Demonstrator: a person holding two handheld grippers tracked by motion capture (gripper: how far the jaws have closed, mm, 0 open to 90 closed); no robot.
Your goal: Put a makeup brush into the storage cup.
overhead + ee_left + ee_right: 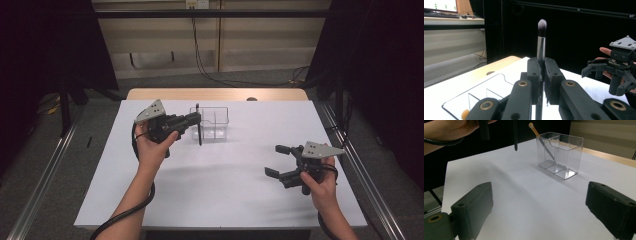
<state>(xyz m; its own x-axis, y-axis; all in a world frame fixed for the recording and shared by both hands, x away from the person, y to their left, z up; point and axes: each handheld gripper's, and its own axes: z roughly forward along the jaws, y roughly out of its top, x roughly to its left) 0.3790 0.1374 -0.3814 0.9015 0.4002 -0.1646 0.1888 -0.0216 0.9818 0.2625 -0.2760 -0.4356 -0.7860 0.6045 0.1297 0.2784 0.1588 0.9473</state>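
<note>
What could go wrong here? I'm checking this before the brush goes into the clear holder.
1. The left gripper pinches the makeup brush on its thin handle only, so it could slip or swing as it is lowered.
2. The clear organizer looks light and nothing holds it; the right gripper is open and apart from it, so a bump could tip it.
3. An orange-tipped stick already leans in one compartment and could be knocked.

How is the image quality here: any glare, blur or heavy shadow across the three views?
High view: even light on the white table, dark surroundings, soft shadows under the hands. Left gripper view: the brush stands out sharply against black, while the near jaws of the left gripper look soft. Right gripper view: the clear organiser shows small glints, and the open right gripper is blurred up close.
</note>
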